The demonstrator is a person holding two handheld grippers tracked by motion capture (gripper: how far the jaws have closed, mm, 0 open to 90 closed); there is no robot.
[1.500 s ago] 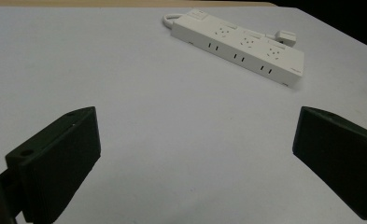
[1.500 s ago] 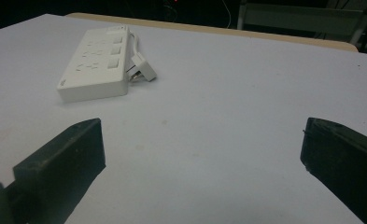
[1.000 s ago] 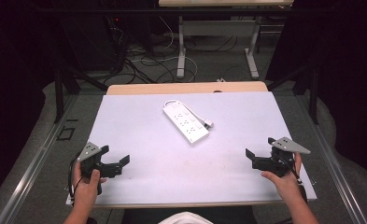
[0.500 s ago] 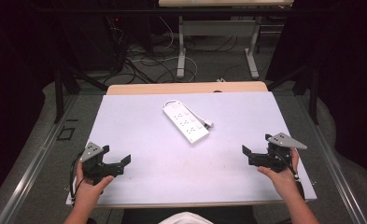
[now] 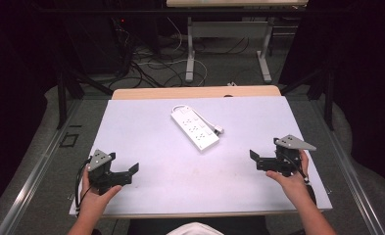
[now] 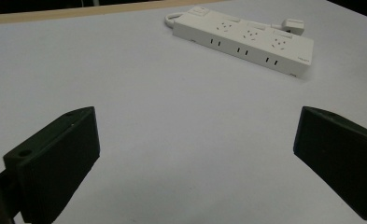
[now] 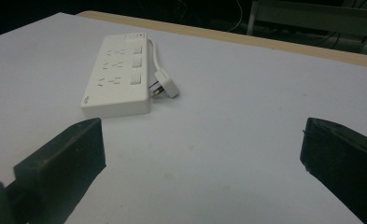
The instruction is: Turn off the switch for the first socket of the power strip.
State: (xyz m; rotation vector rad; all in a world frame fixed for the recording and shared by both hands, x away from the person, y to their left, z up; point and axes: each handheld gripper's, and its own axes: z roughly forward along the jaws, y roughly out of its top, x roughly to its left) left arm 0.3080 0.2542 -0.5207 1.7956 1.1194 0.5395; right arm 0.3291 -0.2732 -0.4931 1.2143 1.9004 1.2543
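Both grippers had moved only a little since the earlier frames: the left gripper (image 5: 124, 172) had slid slightly toward the near edge of the table (image 5: 146, 127), and the right gripper (image 5: 261, 160) had come a bit inward from the right edge. In the high view the white power strip (image 5: 195, 128) lay in the same place as before, at the far middle of the table, diagonal, with its short cable and plug (image 5: 218, 129) just beside it on the right. It was well apart from both grippers, ahead of them and between them. In the left gripper view the power strip (image 6: 246, 39) lay far beyond the jaws, toward the upper right. In the right gripper view it (image 7: 118, 77) lay beyond the left jaw. Each gripper had its jaws spread wide, with nothing between them.
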